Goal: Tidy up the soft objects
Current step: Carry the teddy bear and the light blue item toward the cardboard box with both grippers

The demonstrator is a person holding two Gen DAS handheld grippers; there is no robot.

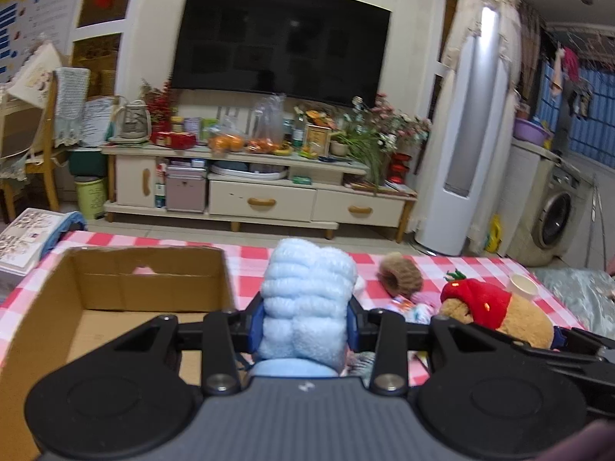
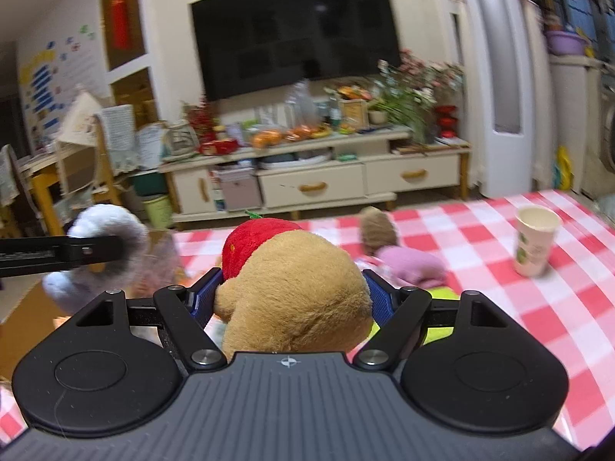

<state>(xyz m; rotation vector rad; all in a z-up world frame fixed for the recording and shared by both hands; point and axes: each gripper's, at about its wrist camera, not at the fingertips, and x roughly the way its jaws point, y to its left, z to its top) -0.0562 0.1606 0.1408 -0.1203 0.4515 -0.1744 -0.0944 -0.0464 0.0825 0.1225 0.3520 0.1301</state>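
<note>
Blue fluffy toy, squeezed tight between the blue pads of the left gripper and standing up tall, long way pointing to 12 o'clock. Held up above the red checked cloth, not lying on it. Open cardboard box just beside it at 9 o'clock, near side low, inside bare as far as can be seen. Short hop left to drop in, so this hand looks nearer the box.

Brown plush with a red strawberry hat, clamped in the right gripper, hat end pointing away to 12 o'clock. Box far off at 9 o'clock, past the other gripper.

Still on the cloth: 1 brown fuzzy ring, 1 pink soft thing, 1 paper cup at 2 o'clock.
</note>
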